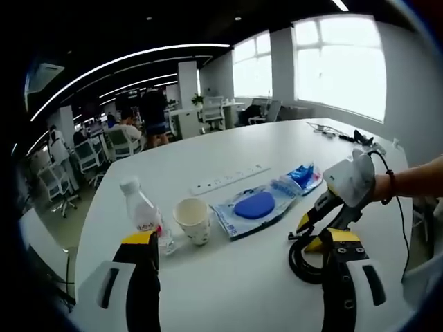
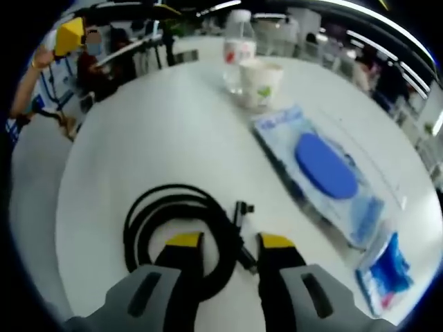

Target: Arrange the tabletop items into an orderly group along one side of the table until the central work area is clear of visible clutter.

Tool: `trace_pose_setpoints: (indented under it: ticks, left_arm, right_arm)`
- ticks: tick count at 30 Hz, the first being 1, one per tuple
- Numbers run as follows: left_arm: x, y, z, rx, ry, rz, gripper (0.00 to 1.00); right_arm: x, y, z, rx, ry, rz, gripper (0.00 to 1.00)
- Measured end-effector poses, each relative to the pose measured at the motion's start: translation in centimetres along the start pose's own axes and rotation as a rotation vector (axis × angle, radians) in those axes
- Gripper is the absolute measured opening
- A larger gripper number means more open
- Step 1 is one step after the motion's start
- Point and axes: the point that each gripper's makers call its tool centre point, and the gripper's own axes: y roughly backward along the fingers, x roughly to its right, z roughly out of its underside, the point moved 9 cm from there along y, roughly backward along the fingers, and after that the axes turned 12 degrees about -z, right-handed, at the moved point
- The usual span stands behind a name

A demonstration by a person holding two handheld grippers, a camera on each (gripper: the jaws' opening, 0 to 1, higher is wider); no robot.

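**Cable between the jaws**

We see the right gripper [image 2: 230,243] with jaws parted astride the coiled black cable [image 2: 181,232]; its plug is blurred. The left gripper [image 1: 239,241] hangs released. Beyond: bottle [image 1: 142,211], label unreadable, paper cup [image 1: 193,219], blue packet [image 1: 257,205].

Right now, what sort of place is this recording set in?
Probably an open-plan office: a large white table, rows of desks with office chairs where people sit, big windows and strip ceiling lights.

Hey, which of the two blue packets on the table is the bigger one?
The clear packet with the round blue pad inside, lying beside the paper cup. The other packet is small, solid blue, and lies at its far end, away from the cup.
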Motion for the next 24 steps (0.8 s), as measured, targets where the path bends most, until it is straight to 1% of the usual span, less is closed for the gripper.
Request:
trace_pose_setpoints:
  ticks: [2,4,5,6,8,10,16,20,24]
  left_arm:
    - [-0.1,0.2,0.2,-0.008,-0.006,-0.010,0.98]
    - [-0.2,0.4,0.2,-0.003,-0.010,-0.014,0.97]
    - [-0.3,0.6,0.2,0.009,-0.013,-0.023,0.96]
    - [-0.4,0.7,0.2,0.011,-0.015,-0.029,0.95]
    - [-0.7,1.0,0.3,0.006,-0.005,-0.045,0.95]
    - [-0.9,1.3,0.4,0.007,0.009,-0.042,0.94]
    - [-1.1,1.8,1.0,-0.008,0.019,-0.049,0.94]
    - [-1.2,1.9,1.4,-0.025,0.042,-0.050,0.93]
    - [-1.2,2.1,1.6,-0.033,0.046,-0.051,0.93]
  right_arm:
    - [0.1,0.0,0.0,0.002,0.004,0.000,0.25]
    - [0.1,0.0,0.1,0.005,0.014,0.009,0.20]
    - [0.1,0.1,0.2,-0.004,0.019,0.004,0.16]
    - [0.1,0.1,0.3,0.005,0.005,0.006,0.16]
    - [0.0,0.0,0.4,0.005,0.027,0.002,0.15]
    - [0.0,0.1,0.4,0.008,0.023,0.002,0.13]
    - [0.0,0.1,0.4,-0.004,0.057,-0.011,0.09]
    - [-0.1,0.2,0.3,-0.006,0.050,-0.024,0.08]
    - [-0.3,0.6,0.2,0.007,0.030,-0.045,0.07]
